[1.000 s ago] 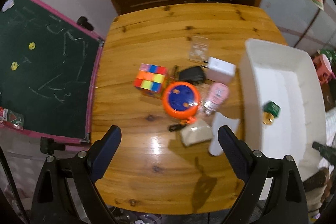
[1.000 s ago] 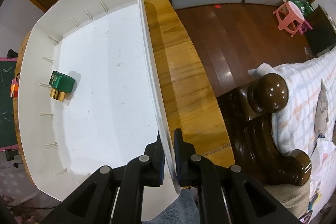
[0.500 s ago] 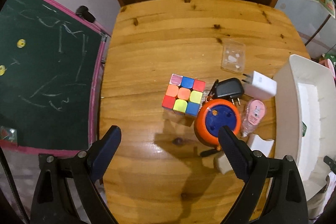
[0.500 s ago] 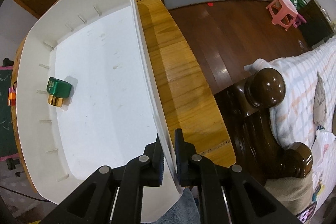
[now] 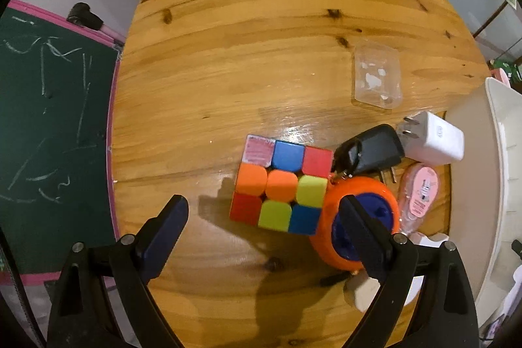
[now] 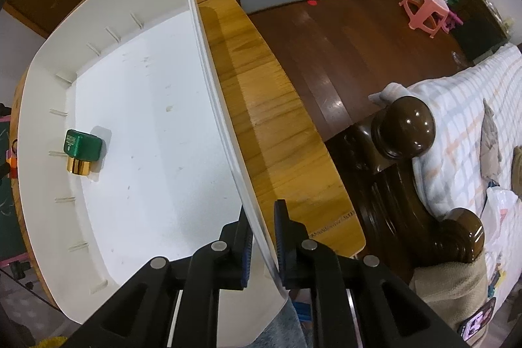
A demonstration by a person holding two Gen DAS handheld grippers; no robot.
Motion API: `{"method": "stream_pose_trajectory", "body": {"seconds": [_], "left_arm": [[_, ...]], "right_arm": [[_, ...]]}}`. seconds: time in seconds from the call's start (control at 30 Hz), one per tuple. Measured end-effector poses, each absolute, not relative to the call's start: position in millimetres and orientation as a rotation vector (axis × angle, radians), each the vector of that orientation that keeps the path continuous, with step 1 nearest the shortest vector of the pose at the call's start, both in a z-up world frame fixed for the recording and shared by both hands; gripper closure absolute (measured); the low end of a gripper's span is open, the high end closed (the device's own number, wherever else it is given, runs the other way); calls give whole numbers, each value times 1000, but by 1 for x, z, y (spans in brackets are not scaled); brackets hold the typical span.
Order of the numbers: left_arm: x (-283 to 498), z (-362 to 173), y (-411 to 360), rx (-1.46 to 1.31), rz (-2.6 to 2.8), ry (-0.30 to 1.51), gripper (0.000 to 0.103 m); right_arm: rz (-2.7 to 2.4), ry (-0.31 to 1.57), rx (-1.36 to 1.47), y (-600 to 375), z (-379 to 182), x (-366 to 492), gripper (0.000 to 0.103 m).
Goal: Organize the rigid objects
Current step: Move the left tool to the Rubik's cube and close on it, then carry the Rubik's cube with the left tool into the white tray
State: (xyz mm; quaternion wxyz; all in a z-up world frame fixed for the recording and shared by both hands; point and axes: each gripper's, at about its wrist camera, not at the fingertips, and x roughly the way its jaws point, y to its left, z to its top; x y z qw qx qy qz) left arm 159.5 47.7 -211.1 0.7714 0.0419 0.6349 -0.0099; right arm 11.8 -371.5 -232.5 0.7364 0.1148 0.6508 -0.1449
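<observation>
With its jaws spread wide and empty, the left gripper (image 5: 261,220) hangs over the Rubik's cube (image 5: 281,184) on the wooden table (image 5: 228,61), while the right gripper (image 6: 263,237), jaws easing apart, straddles the white bin's (image 6: 156,2) rim near the green-capped bottle (image 6: 82,150) inside.

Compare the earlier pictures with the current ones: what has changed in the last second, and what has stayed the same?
The open left gripper has dropped closer to the table and now frames the cube. The right gripper, clamped on the bin's wall before, is opening, with a gap beside the wall. The cube, orange reel, chargers, bin and green bottle stayed put.
</observation>
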Motion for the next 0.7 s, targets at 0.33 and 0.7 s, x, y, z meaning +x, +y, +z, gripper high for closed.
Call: {"method": "stream_pose_trajectory", "body": {"seconds": [0.33, 0.7], "left_arm": [[171, -230, 52, 80, -41, 1405, 15], [174, -233, 49, 54, -67, 1408, 42]], "right_arm": [[-348, 1433, 254, -369, -231, 13, 88], [-360, 1429, 250, -367, -231, 13, 88]]}}
